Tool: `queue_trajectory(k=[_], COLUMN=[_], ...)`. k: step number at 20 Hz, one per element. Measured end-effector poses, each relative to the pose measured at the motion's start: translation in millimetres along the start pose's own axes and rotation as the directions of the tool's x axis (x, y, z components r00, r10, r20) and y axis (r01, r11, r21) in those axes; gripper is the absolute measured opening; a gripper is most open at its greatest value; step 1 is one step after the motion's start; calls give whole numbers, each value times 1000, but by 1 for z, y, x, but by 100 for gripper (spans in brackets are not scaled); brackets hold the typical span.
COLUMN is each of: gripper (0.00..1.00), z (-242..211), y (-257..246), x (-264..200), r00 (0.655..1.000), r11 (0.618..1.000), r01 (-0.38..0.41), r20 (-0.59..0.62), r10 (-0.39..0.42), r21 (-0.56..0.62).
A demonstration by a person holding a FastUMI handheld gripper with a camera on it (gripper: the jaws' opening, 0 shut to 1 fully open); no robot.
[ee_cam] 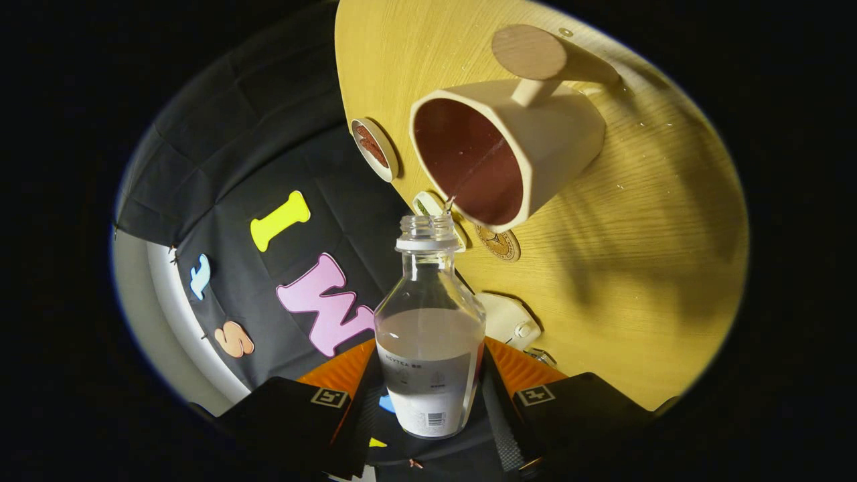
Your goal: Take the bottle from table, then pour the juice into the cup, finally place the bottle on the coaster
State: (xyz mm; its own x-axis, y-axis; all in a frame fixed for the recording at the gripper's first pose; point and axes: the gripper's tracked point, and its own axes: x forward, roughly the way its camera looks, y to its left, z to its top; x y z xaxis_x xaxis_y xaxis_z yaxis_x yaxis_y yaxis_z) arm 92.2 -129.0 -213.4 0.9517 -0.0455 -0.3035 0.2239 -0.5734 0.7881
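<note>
My gripper (430, 375) is shut on a clear uncapped bottle (430, 335), with one finger pressing each side of its lower body. The bottle is tipped over, so the table looks rolled sideways. Clear liquid fills part of the bottle. A thin stream runs from its mouth into the beige cup (509, 150) just beyond the neck; the cup has a dark red inside. A round wooden coaster (529, 52) lies on the table past the cup.
The light wood table (636, 268) spreads beyond the fingers. Small round discs (373, 148) (499, 242) lie near the table's edge by the cup, and a white flat object (509, 320) lies beside the bottle. The booth's black cloth wall hangs past the table edge.
</note>
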Motion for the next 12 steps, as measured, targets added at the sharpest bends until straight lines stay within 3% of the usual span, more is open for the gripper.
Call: queue_trajectory(k=[12], gripper=[76], z=[-6], y=[6], x=[3], r00=[1000], r11=[998], r01=[-6], r20=[-2], r10=[6], r21=[60])
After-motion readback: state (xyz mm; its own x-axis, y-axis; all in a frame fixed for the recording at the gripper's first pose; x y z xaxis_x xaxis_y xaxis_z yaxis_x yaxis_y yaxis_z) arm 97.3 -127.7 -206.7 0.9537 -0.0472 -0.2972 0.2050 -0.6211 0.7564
